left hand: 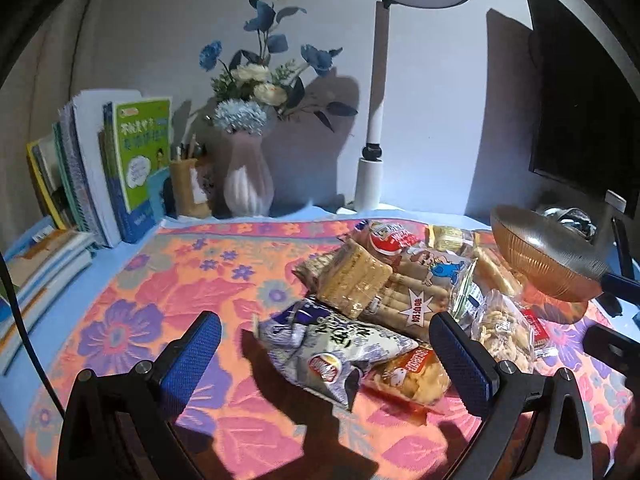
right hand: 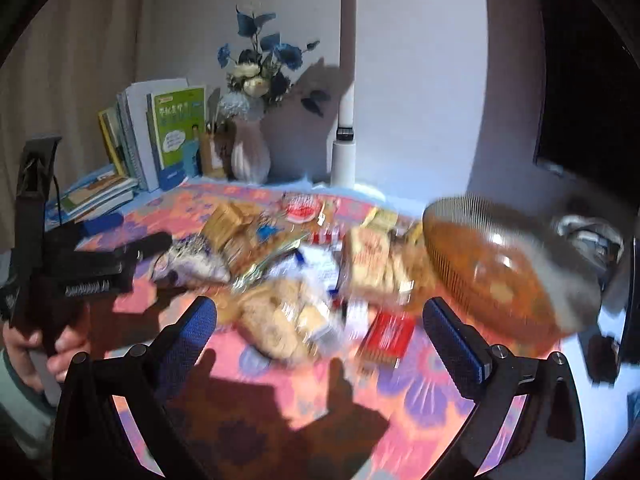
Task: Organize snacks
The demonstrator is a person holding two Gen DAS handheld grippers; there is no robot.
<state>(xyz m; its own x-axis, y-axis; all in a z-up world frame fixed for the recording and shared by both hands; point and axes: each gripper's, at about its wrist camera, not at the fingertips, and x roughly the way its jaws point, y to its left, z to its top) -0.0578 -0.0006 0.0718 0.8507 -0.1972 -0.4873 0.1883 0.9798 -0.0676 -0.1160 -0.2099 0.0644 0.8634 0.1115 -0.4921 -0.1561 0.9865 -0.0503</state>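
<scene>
A heap of snack packets lies on the floral cloth (left hand: 160,300): a grey-white crinkled bag (left hand: 332,344), an orange packet (left hand: 412,372), a cartoon-printed biscuit-stick bag (left hand: 416,280), a cracker pack (left hand: 352,280) and a clear bag of fried bits (left hand: 504,332). A ribbed amber glass bowl (left hand: 548,256) tilts at the right of the heap; what props it is unclear. My left gripper (left hand: 324,324) hangs open over the grey-white bag. The right wrist view is blurred: my right gripper (right hand: 318,308) is open above the heap, the bowl (right hand: 508,264) is just past its right finger, and a red packet (right hand: 386,334) lies below.
Books (left hand: 120,168) stand and lie at the back left. A pen holder (left hand: 188,188), a pink vase of flowers (left hand: 248,184) and a desk lamp (left hand: 372,160) line the wall. A dark monitor (left hand: 580,100) is at the right. A hand (right hand: 40,344) holds the left gripper (right hand: 132,236).
</scene>
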